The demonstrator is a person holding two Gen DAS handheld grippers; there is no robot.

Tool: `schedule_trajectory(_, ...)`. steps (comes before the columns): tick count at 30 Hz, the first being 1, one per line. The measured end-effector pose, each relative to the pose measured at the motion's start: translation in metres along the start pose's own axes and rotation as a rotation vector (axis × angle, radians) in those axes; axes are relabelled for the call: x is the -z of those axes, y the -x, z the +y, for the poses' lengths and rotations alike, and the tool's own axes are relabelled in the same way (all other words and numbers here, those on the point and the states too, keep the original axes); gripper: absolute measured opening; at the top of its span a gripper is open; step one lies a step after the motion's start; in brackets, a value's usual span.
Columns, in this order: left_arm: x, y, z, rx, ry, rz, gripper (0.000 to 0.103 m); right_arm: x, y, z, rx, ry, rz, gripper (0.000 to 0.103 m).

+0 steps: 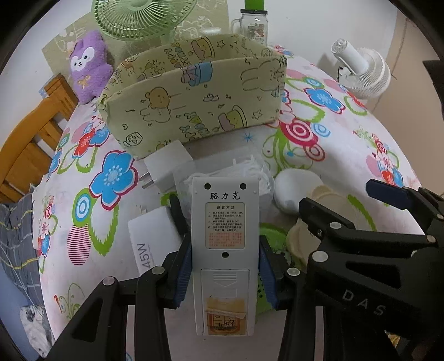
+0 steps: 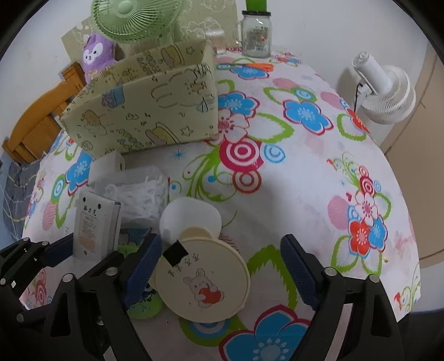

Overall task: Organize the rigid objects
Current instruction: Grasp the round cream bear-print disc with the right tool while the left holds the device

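My left gripper [image 1: 224, 275] is shut on a white remote control [image 1: 225, 250], back side up, held just above the table. The remote also shows in the right wrist view [image 2: 93, 225]. A yellow-green fabric storage box [image 1: 194, 94] stands open behind it on the flowered tablecloth [image 1: 347, 133]. My right gripper [image 2: 219, 273] is open around a cream round case with a rabbit picture [image 2: 201, 280], its left pad close to the case's edge. A white round object [image 2: 191, 216] lies just behind the case.
A white plug adapter [image 1: 169, 163], a clear box of white floss picks [image 2: 138, 191] and a white 45W charger box [image 1: 151, 241] lie near the remote. A green fan [image 1: 138, 19], purple plush [image 1: 87, 66], glass jar [image 2: 255, 34], orange scissors [image 2: 258, 66] and white fan [image 2: 385, 91] stand around the table edge.
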State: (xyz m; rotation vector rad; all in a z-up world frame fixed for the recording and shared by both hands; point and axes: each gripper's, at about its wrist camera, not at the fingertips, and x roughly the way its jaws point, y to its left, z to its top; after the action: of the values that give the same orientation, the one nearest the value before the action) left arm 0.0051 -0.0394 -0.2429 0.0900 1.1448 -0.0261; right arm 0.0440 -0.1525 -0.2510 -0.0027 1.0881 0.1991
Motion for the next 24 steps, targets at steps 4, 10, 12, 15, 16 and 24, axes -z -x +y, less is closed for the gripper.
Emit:
schedule_trajectory(4,0.003,0.001,0.002,0.004,-0.017,0.005,0.045,0.005,-0.001,0.0,0.001,-0.012,0.008,0.101)
schedule_trajectory(10,0.009,0.004,0.006,0.006,-0.033,0.009,0.045,0.01,-0.001,0.006,-0.001,-0.022,0.025,0.102)
schedule_trajectory(12,0.011,0.005,0.005,0.001,-0.049,0.004,0.045,0.012,-0.002,0.009,-0.005,-0.03,0.03,0.103)
schedule_trajectory(15,0.013,0.005,0.005,0.001,-0.065,-0.007,0.045,0.013,-0.009,0.013,-0.002,-0.056,0.046,0.103)
schedule_trajectory(16,0.013,0.005,0.005,-0.002,-0.069,-0.008,0.045,0.013,-0.012,0.015,-0.011,-0.07,0.053,0.103)
schedule_trajectory(24,0.013,0.003,0.002,-0.011,-0.075,-0.025,0.045,0.015,-0.013,0.025,-0.021,-0.111,0.037,0.087)
